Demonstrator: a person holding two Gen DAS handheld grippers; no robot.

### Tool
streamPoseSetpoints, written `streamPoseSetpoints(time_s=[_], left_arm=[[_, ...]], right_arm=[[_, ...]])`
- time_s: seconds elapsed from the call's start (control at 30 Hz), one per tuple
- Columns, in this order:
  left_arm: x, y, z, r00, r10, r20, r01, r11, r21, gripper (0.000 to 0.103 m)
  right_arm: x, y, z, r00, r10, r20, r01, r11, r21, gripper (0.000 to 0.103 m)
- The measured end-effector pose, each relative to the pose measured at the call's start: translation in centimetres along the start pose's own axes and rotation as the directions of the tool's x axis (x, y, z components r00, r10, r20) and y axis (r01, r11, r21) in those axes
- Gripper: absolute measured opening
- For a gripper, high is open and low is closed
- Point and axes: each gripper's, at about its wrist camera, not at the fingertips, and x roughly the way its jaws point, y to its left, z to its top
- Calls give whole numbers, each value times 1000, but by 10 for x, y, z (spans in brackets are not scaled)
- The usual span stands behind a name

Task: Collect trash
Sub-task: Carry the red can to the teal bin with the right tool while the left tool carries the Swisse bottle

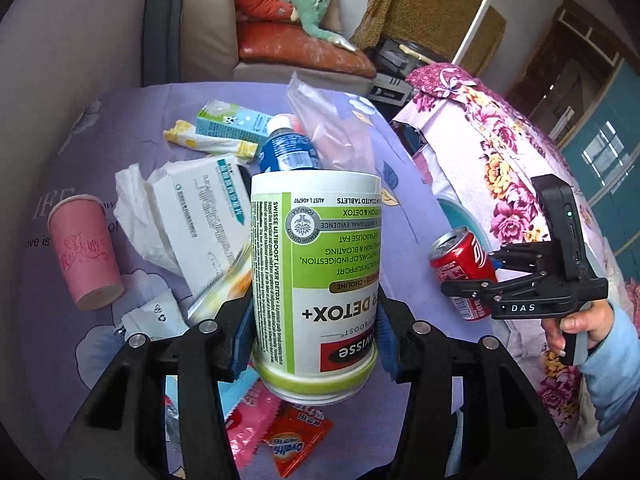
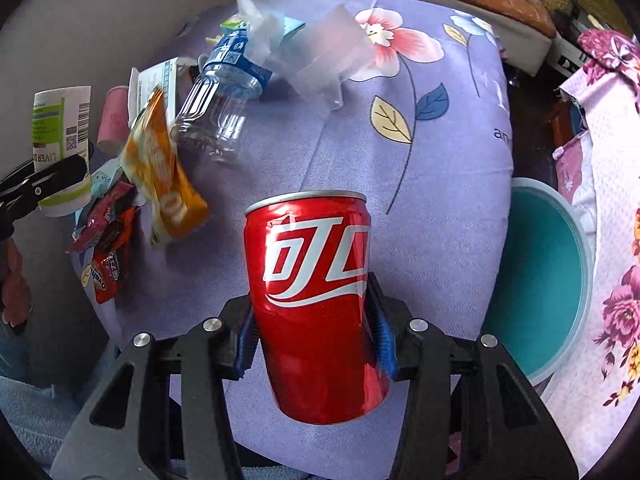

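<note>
In the left wrist view, the Swisse supplement bottle [image 1: 316, 280] stands upside down between the jaws of the left gripper [image 1: 314, 340], held above the purple table [image 1: 412, 208]. In the right wrist view, the right gripper [image 2: 316, 344] has its jaws pressed on the red cola can [image 2: 316, 304], near the teal bin [image 2: 540, 280].

Beige sofa [image 1: 208, 28] behind lilac floral table [image 1: 404, 208]

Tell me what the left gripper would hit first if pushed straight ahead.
Probably the water bottle, lying just beyond the supplement jar that the left gripper holds; depth is unclear, so the clear plastic bag might come first.
</note>
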Motion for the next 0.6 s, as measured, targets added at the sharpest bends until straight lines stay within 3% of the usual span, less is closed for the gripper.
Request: streamPoseSetpoints(time_s=[0.13, 0.3, 0.6], left_arm=[[18, -47, 7, 999, -30, -39, 34, 994, 105, 51], [82, -111, 16, 990, -57, -131, 81, 978, 190, 51], [201, -213, 27, 962, -53, -269, 147, 928, 342, 51]], right_arm=[[-19, -28, -14, 998, -10, 61, 4, 995, 98, 45], [-41, -93, -29, 989, -80, 124, 46, 964, 262, 45], [-41, -184, -66, 982, -157, 104, 95, 889, 447, 45]])
